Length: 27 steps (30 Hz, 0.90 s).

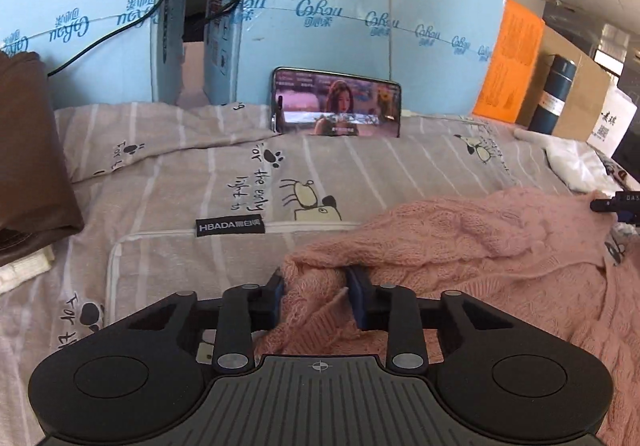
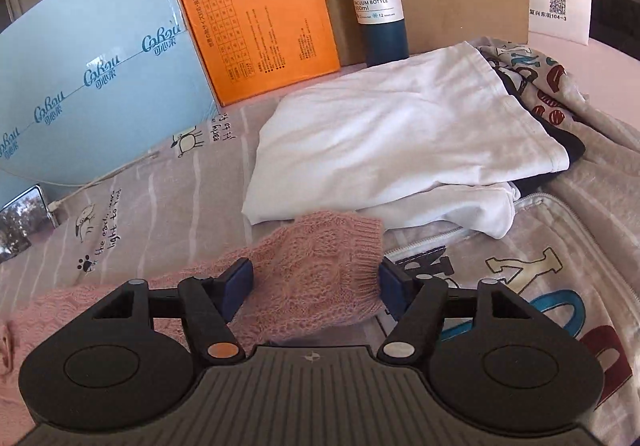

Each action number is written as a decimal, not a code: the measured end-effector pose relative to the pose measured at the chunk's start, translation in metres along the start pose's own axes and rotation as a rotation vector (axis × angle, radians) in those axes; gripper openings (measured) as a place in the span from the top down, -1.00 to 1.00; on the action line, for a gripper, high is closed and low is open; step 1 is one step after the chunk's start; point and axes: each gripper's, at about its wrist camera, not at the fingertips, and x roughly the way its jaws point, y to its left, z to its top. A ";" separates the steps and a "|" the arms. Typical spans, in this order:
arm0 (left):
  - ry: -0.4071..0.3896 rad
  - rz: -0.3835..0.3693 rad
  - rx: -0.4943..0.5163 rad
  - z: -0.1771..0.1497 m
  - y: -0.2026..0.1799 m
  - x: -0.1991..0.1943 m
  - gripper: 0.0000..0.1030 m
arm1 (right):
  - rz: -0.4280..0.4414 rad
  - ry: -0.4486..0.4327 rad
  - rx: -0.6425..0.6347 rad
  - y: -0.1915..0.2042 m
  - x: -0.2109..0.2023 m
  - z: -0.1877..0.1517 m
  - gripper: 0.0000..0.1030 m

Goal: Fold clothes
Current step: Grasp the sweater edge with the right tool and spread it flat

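Pink cable-knit sweater rumpled on striped bedding, ribbed sleeve cuff stretched out flat

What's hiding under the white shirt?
A dark garment pokes out under the white shirt at its right edge, beside a lips-print cloth. Below is the striped bed sheet. Anything else is covered.

The pink sweater runs off the right and bottom edges of the left wrist view, so its full shape is anyone's guess. In the right wrist view the phone gets chopped by the left edge, and a dark garment mostly hides under the white one.
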 end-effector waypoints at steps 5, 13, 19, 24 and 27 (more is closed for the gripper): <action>-0.125 0.150 0.170 0.002 -0.023 -0.012 0.83 | -0.011 -0.054 -0.121 0.020 -0.005 0.003 0.73; -0.207 0.267 0.208 0.030 -0.015 0.001 0.82 | -0.042 -0.181 -0.187 0.042 -0.006 0.024 0.76; -0.067 0.321 0.223 0.016 -0.009 0.037 0.39 | -0.137 -0.031 -0.177 0.023 0.030 0.007 0.52; -0.121 0.399 0.211 0.014 0.004 0.014 -0.42 | -0.259 -0.117 -0.176 0.032 0.017 0.004 -0.19; -0.150 0.418 0.146 0.013 0.023 -0.001 -0.44 | -0.235 -0.208 -0.155 0.062 -0.007 0.005 -0.29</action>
